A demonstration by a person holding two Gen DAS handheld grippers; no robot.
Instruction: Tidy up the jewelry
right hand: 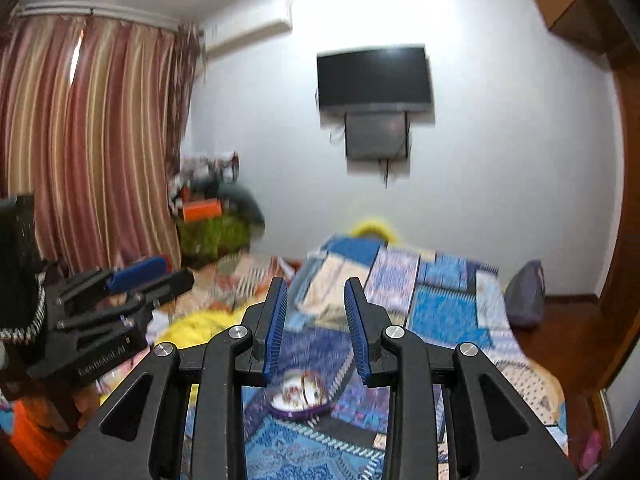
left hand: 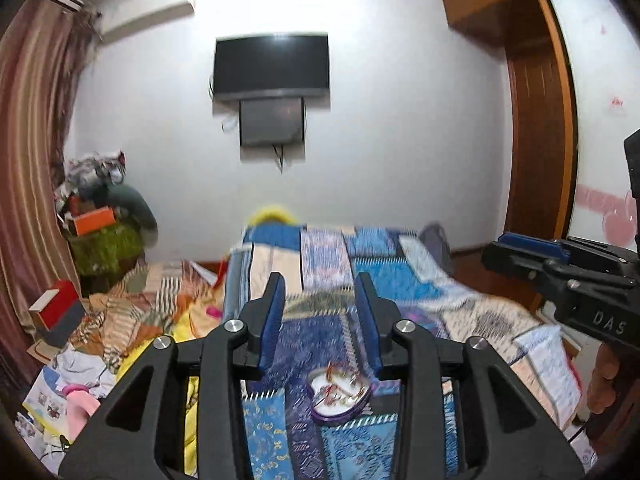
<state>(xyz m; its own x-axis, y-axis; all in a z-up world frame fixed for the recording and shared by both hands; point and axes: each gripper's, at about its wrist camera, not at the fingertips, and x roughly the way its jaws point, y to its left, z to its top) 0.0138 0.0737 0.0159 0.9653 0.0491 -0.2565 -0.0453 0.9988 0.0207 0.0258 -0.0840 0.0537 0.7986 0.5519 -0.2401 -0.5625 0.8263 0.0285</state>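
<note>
Tongs raised over the bed, both pairs spread and holding nothing.

We see our left tongs (left hand: 320, 312) and right tongs (right hand: 316, 320) parted above a blue patchwork quilt (left hand: 328, 280), blue pads facing each other across bare gaps. On the quilt, low between the fingers in each wrist view, lies a heart-shaped purple tin (left hand: 340, 398), open, with small jewelry (left hand: 334, 388) inside; the blur hides what the pieces are. Each pair shows at the edge of the other's view. On the far wall hangs a dark TV (left hand: 272, 64), and striped curtains (right hand: 88, 140) hang to the left.
</note>
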